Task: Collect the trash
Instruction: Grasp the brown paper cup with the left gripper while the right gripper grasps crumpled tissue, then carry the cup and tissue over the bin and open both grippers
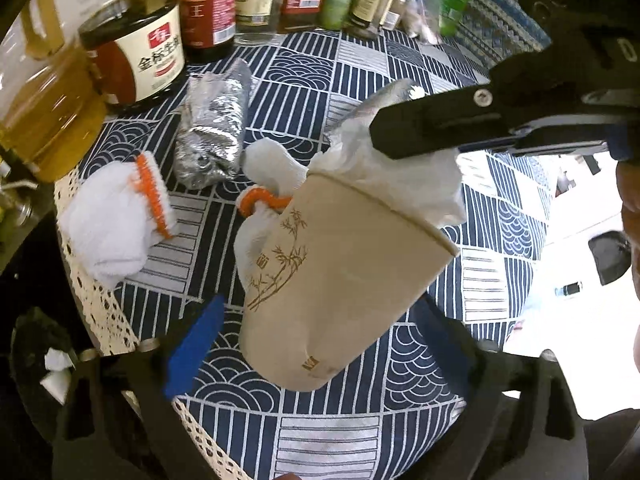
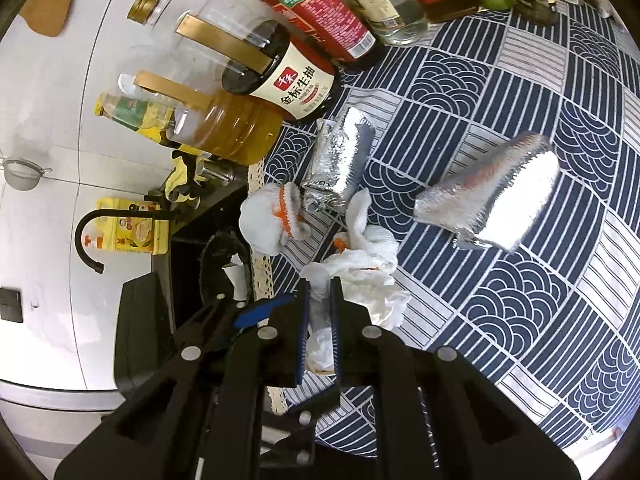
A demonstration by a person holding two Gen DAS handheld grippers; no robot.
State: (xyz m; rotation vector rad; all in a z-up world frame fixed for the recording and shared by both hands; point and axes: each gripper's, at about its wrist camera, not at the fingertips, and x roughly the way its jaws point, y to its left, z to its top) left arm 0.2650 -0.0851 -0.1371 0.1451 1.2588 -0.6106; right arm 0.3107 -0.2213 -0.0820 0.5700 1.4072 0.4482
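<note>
Between my left gripper's (image 1: 316,356) wide-spread jaws hangs the paper cup (image 1: 320,280), tilted, untouched by either pad. My right gripper (image 2: 320,300), jaws clenched on the crumpled tissue (image 2: 360,280) stuffed in the cup's mouth, carries it. I judge the step a handover: my left jaws must close squarely on the cup wall. Beyond lie a foil wrapper (image 1: 214,128) and white socks (image 1: 112,216) near the table's lace edge (image 1: 100,304); bottles (image 1: 208,4) crowd the far side, leaving room mid-table.
</note>
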